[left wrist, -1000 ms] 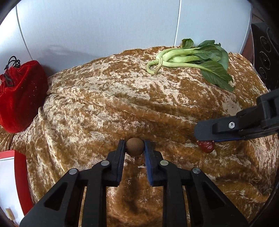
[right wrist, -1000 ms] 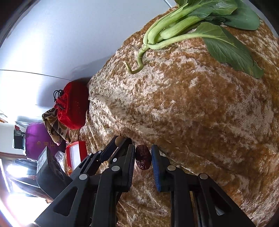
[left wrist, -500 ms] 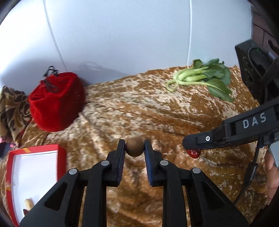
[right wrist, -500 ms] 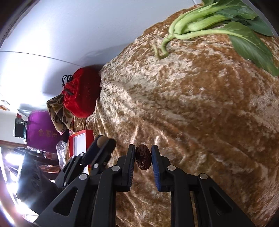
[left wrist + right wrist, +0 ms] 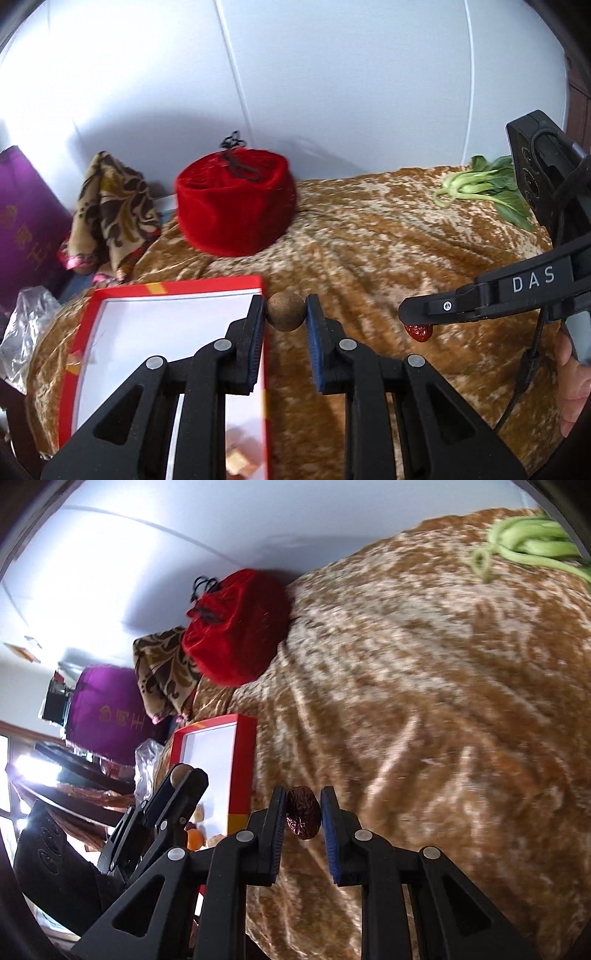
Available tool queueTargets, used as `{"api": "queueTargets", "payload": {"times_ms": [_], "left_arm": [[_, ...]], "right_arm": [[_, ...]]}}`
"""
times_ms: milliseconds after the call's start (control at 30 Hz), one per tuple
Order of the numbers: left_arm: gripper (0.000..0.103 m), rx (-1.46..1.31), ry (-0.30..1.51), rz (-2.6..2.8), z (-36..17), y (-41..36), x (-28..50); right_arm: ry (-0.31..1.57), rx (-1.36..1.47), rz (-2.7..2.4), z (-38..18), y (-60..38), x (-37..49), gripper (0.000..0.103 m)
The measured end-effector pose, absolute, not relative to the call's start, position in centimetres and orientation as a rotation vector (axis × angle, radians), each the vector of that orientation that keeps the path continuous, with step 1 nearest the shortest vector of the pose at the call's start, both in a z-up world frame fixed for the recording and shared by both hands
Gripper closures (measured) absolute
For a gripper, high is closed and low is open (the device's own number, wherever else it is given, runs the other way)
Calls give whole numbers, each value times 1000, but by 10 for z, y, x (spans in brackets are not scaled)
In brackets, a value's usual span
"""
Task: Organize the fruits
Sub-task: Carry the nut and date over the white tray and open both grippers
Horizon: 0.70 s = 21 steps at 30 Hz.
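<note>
My left gripper (image 5: 286, 314) is shut on a round brown fruit (image 5: 286, 309), held just past the right edge of a red-rimmed white box (image 5: 166, 325). My right gripper (image 5: 303, 818) is shut on a wrinkled dark red date (image 5: 303, 818); in the left wrist view it reaches in from the right with the date (image 5: 419, 331) under its tip. In the right wrist view the box (image 5: 218, 760) lies to the left with small fruits (image 5: 194, 839) in its near end, and the left gripper (image 5: 184, 775) hangs over it.
A golden-brown velvet cloth (image 5: 388, 258) covers the surface. A red velvet pouch (image 5: 234, 205) stands behind the box, next to a patterned cloth (image 5: 110, 214) and a purple bag (image 5: 26, 229). Green bok choy (image 5: 487, 188) lies at the far right.
Both grippers have lifted and swung left with their fruits. The red box, at the frame edge a second ago, now lies right under the left gripper; the bok choy has receded right.
</note>
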<state>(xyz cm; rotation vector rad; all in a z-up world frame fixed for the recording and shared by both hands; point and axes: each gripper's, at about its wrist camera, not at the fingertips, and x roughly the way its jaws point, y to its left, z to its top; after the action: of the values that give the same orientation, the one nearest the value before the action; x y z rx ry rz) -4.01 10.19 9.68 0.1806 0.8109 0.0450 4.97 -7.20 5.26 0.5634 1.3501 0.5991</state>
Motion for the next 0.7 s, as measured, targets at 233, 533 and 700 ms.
{"api": "queueTargets", "payload": {"times_ms": [233,533,700], "left_arm": [[84,164,814,103,99,132,-52],[84,79,843,208,103,176,-72],[84,-33,848,303,111,214,-91]], "right_arm": [[1346,499,681,55,-23,39,84],[1292,440,792,66,18,23,84],[1284,403,842,69,38,10,84]]}}
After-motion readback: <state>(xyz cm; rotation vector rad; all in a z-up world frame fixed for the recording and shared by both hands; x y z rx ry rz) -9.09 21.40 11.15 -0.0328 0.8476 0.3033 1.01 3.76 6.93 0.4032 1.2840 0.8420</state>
